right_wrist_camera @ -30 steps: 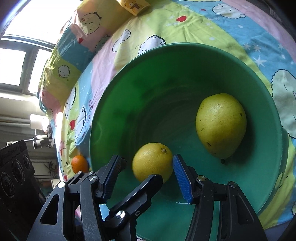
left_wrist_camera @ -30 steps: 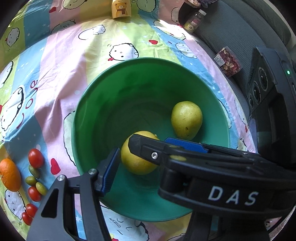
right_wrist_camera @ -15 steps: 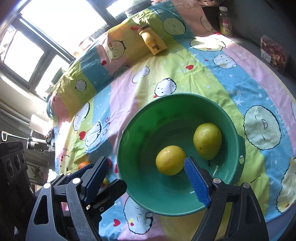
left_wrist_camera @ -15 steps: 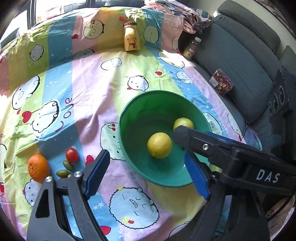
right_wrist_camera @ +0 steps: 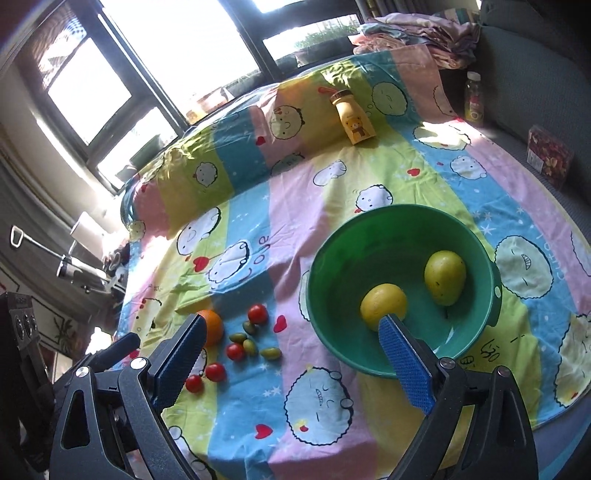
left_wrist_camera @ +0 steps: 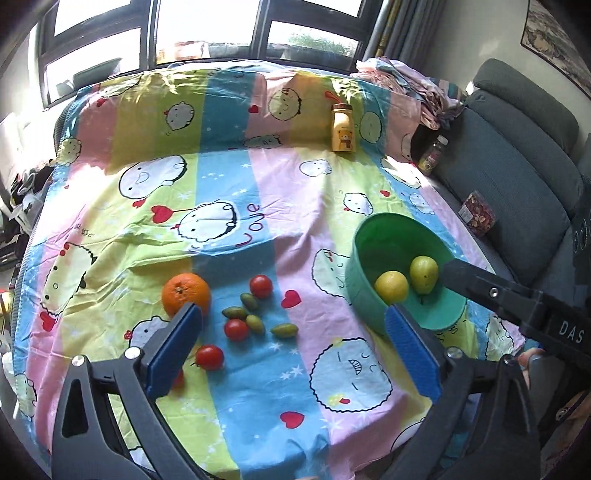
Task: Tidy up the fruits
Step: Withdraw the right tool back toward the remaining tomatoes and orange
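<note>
Green bowl (left_wrist_camera: pixel 369 306) as landmark throughout, sitting on a cartoon-print sheet (left_wrist_camera: pixel 229 206) striped pink, yellow, blue. Inside the bowl: a lemon (left_wrist_camera: pixel 391 287) beside a yellow-green pear (left_wrist_camera: pixel 423 274), the two nearly touching, pear on the sofa side.

Left gripper (left_wrist_camera: pixel 291 354) spread wide with nothing between the blue pads, having just been opening. Right gripper (right_wrist_camera: pixel 291 362) likewise released and empty, jaws just opened further. Both held above the sheet, clear of the bowl.

To the left of the bowl, loose on the sheet: an orange (left_wrist_camera: pixel 186 293) farthest out, cherry tomatoes (left_wrist_camera: pixel 260 286) and small green olive-like fruits (left_wrist_camera: pixel 255 323) scattered between it and the bowl.

Shown only from the left wrist: the right gripper's black arm lettered "DAS" reaching over the bowl's near-right rim, a wall hanging (left_wrist_camera: pixel 557 40) at upper right. Shown only from the right wrist: the whole bowl rim with a small handle tab, two tomatoes side by side well left of the bowl, a metal stand and clutter (right_wrist_camera: pixel 74 269) by the window wall.

Beyond the bowl: a yellow bear-print bottle (left_wrist_camera: pixel 342 127) upright on the sheet's raised fold. Right of the bowl: a grey sofa (left_wrist_camera: pixel 517 177) with a small bottle (left_wrist_camera: pixel 432 155) and a clear box of reddish pieces (left_wrist_camera: pixel 478 213). Crumpled fabric (right_wrist_camera: pixel 413 33) at the far corner, dark-framed windows (left_wrist_camera: pixel 207 29) bright behind.
</note>
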`<state>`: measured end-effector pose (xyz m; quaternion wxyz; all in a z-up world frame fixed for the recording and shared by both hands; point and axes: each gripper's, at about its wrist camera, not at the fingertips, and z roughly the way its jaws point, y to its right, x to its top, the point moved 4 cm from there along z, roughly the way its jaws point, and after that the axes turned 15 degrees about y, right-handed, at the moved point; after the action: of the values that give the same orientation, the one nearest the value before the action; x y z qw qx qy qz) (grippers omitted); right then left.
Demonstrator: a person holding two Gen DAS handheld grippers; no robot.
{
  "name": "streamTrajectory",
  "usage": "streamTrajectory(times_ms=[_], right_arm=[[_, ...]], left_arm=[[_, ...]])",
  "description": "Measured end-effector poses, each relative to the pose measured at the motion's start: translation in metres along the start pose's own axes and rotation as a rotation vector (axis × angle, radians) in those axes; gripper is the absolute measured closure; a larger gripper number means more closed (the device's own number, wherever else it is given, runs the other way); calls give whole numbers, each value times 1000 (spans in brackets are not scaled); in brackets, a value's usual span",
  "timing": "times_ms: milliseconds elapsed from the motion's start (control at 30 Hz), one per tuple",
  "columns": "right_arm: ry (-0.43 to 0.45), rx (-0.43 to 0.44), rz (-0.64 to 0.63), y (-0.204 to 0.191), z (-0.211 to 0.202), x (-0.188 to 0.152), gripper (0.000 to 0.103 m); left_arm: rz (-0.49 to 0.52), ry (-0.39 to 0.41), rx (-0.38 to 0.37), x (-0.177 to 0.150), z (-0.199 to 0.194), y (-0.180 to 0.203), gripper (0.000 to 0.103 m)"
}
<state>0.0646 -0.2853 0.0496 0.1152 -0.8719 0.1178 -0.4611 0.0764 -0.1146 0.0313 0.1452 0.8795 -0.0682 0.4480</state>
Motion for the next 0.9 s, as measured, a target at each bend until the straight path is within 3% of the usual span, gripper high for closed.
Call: streamTrajectory(times_ms=[133, 267, 433, 500, 733, 900], right_arm=[[8, 23, -43, -16, -2, -19, 9], [-22, 35, -92, -23, 7, -39, 9], [-55, 71, -145, -33, 28, -60, 10], [-64, 99, -168, -40, 36, -68, 15], [-166, 164, -220, -60, 67, -89, 37], [-248, 273, -185, -76, 87, -96, 40]], left_arm=[[-99, 42, 94, -18, -15, -47, 3], [-170, 61, 115, -36, -27, -81, 4], [-145, 63, 135, -55, -27, -99, 5], [-133, 39, 132, -62, -21, -103, 5], [-110, -45, 78, -85, 4, -105, 28], [-106, -87, 84, -96, 18, -108, 38]])
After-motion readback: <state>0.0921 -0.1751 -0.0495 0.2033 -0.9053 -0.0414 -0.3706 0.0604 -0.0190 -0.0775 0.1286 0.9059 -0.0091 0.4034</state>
